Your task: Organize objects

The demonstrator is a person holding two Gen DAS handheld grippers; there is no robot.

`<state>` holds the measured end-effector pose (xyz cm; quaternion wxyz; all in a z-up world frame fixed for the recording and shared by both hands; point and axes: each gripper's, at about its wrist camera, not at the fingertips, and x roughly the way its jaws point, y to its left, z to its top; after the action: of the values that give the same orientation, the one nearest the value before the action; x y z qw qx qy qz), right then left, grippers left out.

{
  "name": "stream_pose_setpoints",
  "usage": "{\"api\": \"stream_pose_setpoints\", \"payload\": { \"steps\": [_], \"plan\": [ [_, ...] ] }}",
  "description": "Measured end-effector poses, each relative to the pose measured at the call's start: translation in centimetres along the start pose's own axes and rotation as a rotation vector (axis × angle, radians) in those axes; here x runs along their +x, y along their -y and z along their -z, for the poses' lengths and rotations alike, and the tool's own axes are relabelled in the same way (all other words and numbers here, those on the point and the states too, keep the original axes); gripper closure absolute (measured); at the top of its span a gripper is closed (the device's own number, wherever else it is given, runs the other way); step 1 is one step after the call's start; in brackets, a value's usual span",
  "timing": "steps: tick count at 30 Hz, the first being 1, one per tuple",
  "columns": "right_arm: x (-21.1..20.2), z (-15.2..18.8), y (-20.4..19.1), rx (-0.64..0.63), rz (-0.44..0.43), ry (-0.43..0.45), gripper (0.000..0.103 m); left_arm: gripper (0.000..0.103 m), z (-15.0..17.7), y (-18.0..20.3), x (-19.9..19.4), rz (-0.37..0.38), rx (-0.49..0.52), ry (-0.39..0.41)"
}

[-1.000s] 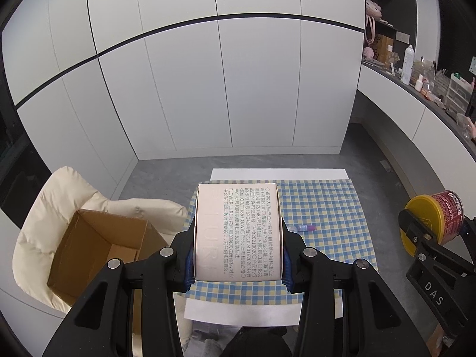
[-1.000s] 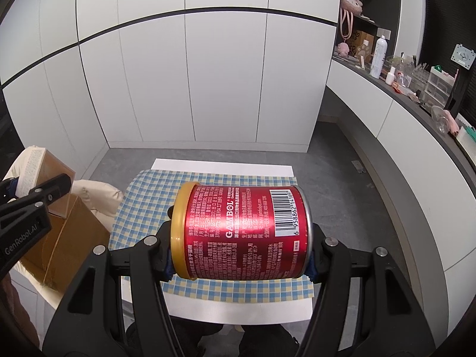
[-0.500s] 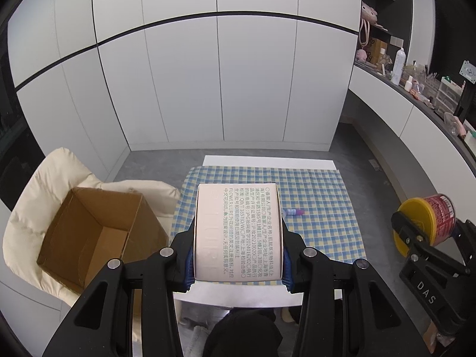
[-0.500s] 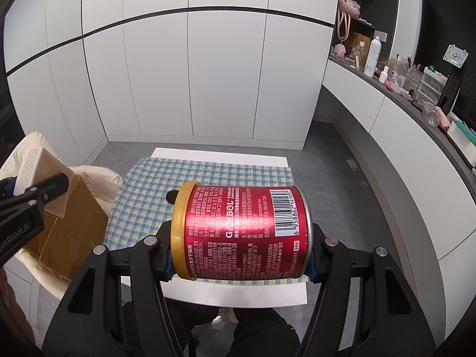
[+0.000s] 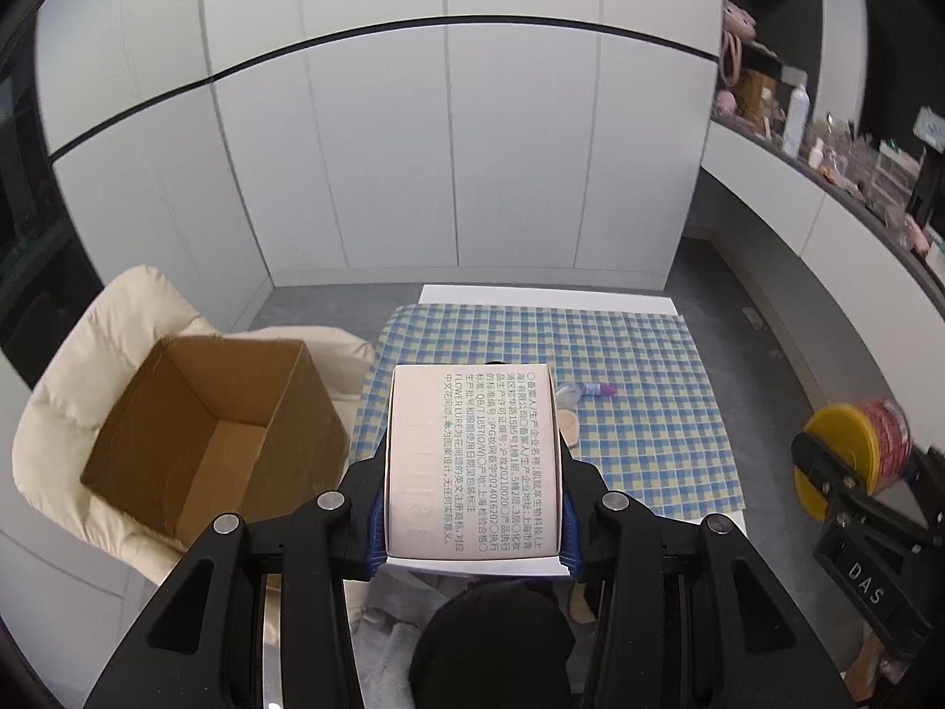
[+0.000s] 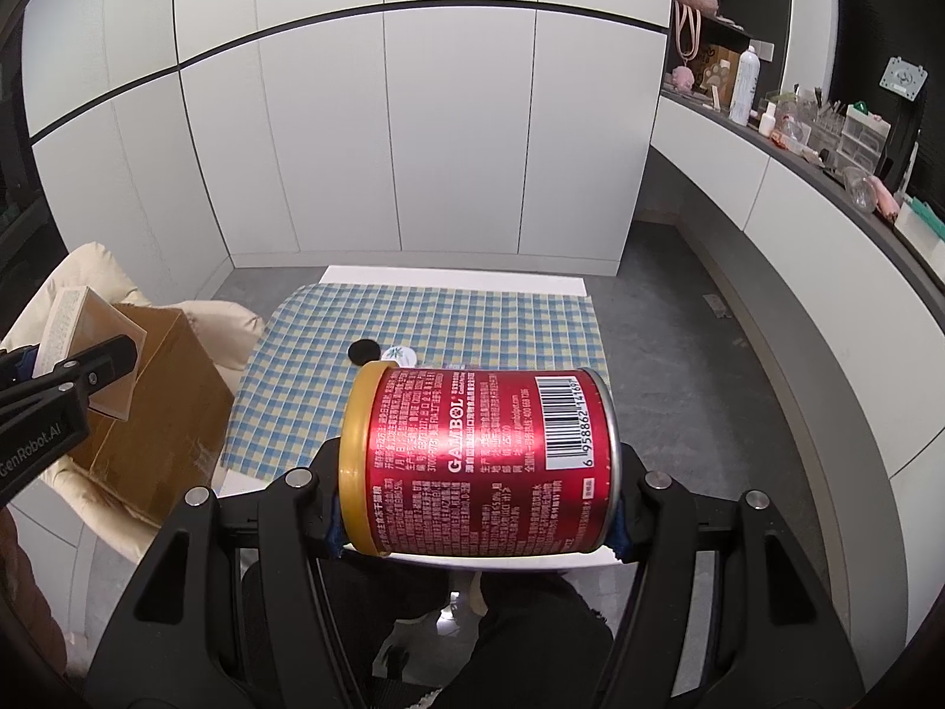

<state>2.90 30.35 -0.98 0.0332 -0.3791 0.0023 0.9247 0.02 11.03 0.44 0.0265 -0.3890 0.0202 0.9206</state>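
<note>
Left wrist view: cardboard box (image 5: 201, 437) sits open on the cream chair (image 5: 88, 354), ahead-left of my left claw (image 5: 472, 508), which pinches the white carton (image 5: 472, 461) flat between both pads. Right of it, right claw (image 6: 472, 508) clamps the red can (image 6: 478, 461) sideways, end to end. I'd carry the carton over the box mouth first, lower inside, then release; can second, so the claws don't collide.

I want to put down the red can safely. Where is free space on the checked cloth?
The checked cloth is bare along its far edge and right side. Its near-left middle is crowded: a black lid, a white lid and a small purple bottle. The cardboard box looks empty.
</note>
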Motion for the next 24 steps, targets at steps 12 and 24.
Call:
{"api": "stream_pose_setpoints", "payload": {
  "steps": [12,24],
  "plan": [
    [-0.8,4.2,0.2,-0.012,-0.004,-0.031,0.039,0.059,4.4,-0.5,-0.4,-0.008,0.029,-0.021],
    [-1.1,7.9,0.5,-0.043,0.012,-0.092,0.039,0.059,8.3,-2.7,-1.3,-0.038,0.008,-0.053]
  ]
}}
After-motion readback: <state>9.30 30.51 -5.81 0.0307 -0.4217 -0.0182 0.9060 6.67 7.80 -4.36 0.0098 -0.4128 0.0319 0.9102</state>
